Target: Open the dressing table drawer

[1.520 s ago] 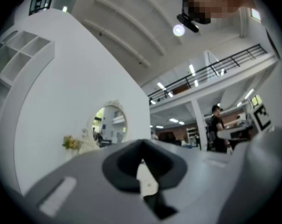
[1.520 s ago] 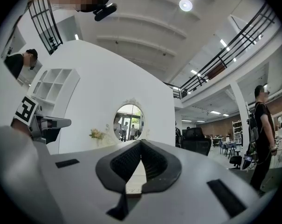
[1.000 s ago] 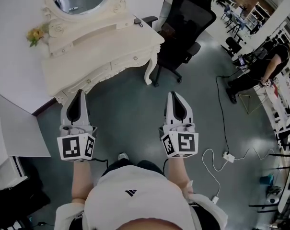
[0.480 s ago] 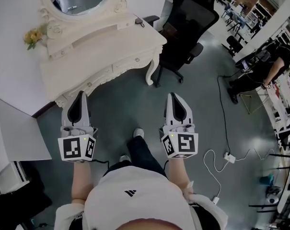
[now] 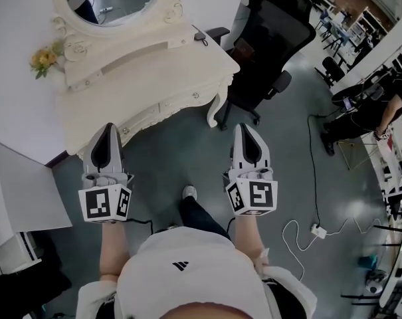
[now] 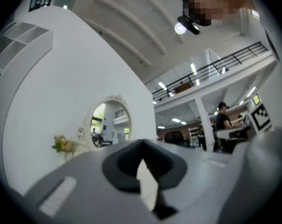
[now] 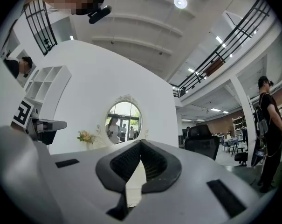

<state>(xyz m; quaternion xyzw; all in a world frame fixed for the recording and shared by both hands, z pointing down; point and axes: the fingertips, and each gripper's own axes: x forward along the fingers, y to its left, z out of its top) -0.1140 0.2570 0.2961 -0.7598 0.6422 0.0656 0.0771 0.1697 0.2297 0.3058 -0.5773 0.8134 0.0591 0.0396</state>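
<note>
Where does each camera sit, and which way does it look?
Head view: on the person's head, looking steeply down at the dressing table; forearms, left tool, right tool show.
Left gripper view: on the left tool, along its shut jaws toward the mirror and flowers.
Right gripper view: on the right tool, likewise; its shut jaws show.
Shared: all three show the mirror.

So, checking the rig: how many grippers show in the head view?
2. The left gripper is at lower left, by the dressing table; the right gripper at centre right, over the floor.
</note>
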